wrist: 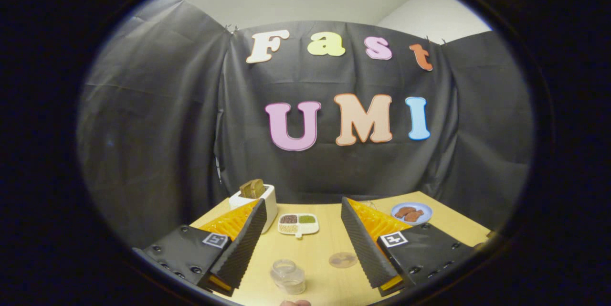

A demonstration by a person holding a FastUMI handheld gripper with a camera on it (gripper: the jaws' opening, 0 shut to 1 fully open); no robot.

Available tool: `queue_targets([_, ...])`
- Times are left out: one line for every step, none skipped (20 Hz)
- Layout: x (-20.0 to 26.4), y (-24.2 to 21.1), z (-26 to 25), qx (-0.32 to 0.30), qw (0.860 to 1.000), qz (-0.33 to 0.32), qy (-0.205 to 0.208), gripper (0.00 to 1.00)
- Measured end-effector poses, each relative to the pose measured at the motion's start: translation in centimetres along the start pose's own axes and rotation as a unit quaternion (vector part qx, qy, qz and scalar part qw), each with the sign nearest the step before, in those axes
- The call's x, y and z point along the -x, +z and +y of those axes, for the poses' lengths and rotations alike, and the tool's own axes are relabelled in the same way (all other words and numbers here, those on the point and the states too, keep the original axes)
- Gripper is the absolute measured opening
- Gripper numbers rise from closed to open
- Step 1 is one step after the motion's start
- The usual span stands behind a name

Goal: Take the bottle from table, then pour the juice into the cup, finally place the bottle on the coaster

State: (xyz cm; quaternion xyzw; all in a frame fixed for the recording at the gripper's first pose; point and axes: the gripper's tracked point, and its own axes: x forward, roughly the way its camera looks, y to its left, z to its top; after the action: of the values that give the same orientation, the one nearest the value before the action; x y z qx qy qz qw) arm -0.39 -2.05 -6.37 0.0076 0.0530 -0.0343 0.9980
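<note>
Bottle top (pixel 295 302) barely peeking at bottom centre below clear cup (pixel 288 276), gripper (pixel 302 229) spread wide, empty: risks toppling the cup.

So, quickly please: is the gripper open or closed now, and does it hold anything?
Gripper: open, holding nothing; the cup and the coaster lie on the table between its spread fingers.
</note>
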Motion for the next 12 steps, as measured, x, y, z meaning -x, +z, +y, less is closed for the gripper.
queue_targets([0.0, -1.2, -0.1, 0.000, 1.000, 0.011, -0.001, 0.99])
queue_targets([0.1, -2.2, 0.1, 0.000, 1.000, 0.021, 0.002, 0.99])
queue_targets([0.1, -3.2, 0.3, 0.001, 1.000, 0.030, 0.005, 0.99])
queue_targets([0.1, -4.1, 0.5, 0.000, 0.999, 0.039, 0.008, 0.99])
queue_targets([0.1, -5.3, 0.6, 0.000, 0.999, 0.048, 0.011, 0.99])
queue_targets([0.1, -6.2, 0.8, -0.002, 0.998, 0.056, 0.012, 0.99])
queue_targets([0.1, -7.3, 0.9, -0.004, 0.998, 0.065, 0.014, 0.99])
queue_targets([0.0, -8.4, 1.0, -0.004, 0.997, 0.076, 0.015, 0.99])
queue_targets([0.1, -9.4, 1.2, -0.004, 0.996, 0.085, 0.016, 0.99])
queue_targets([0.1, -10.4, 1.4, -0.004, 0.995, 0.095, 0.018, 0.99])
queue_targets([0.0, -11.4, 1.5, -0.003, 0.994, 0.104, 0.020, 0.99])
queue_targets([-0.2, -12.3, 1.7, -0.002, 0.993, 0.114, 0.021, 0.99])
